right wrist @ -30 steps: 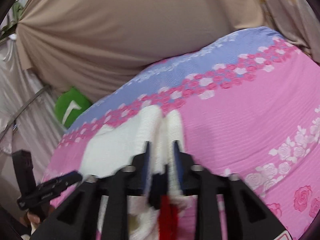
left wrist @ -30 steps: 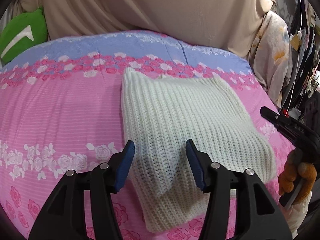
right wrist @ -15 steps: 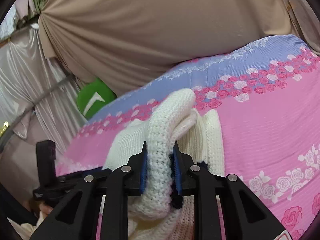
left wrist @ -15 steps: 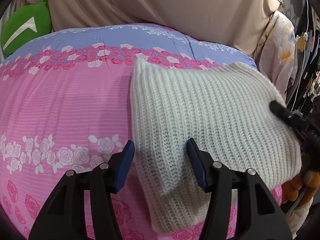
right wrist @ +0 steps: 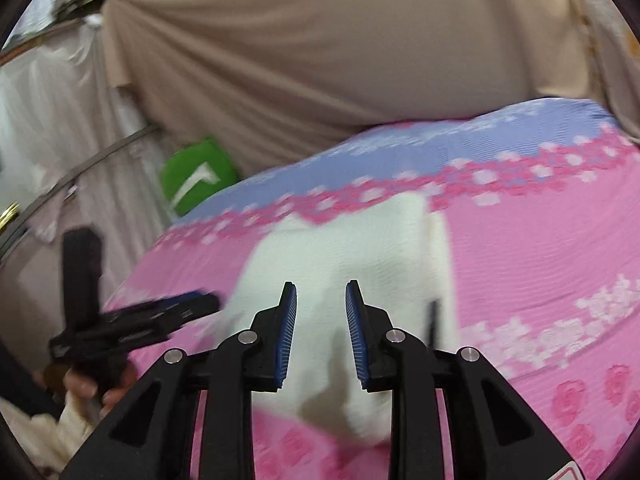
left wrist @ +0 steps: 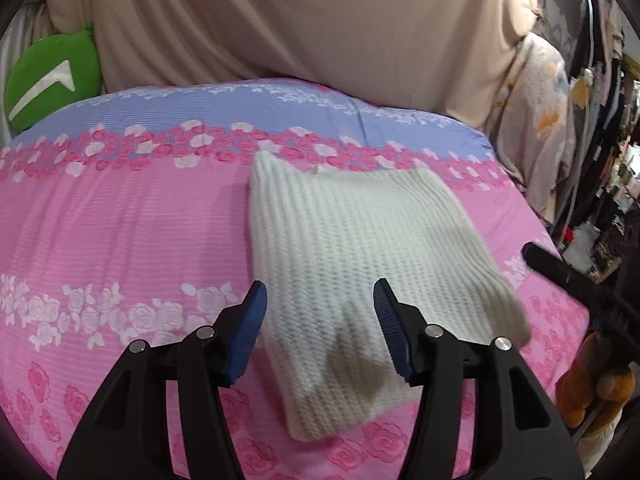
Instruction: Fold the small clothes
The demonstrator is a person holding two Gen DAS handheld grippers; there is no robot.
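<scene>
Half a second earlier your right claw (right wrist: 321, 334) was clenched on a thick roll of the white knit sweater (left wrist: 352, 248); by this moment you had let that roll go, and the sweater lay flat and folded on the pink flowered bedspread (left wrist: 120, 240). The right claw's jaws were opening, nothing pressed between the pads, with the sweater's near edge just below and beyond them. That release looked deliberate: the fold seemed finished, so the cloth was left to settle under its own weight. Your left claw (left wrist: 320, 332) hung released above the near end of the sweater, pads apart on either side of it and not touching the knit, probably ready to smooth or pinch that edge. A green cushion (left wrist: 52, 76) sat far back by the beige curtain (left wrist: 320, 20).
</scene>
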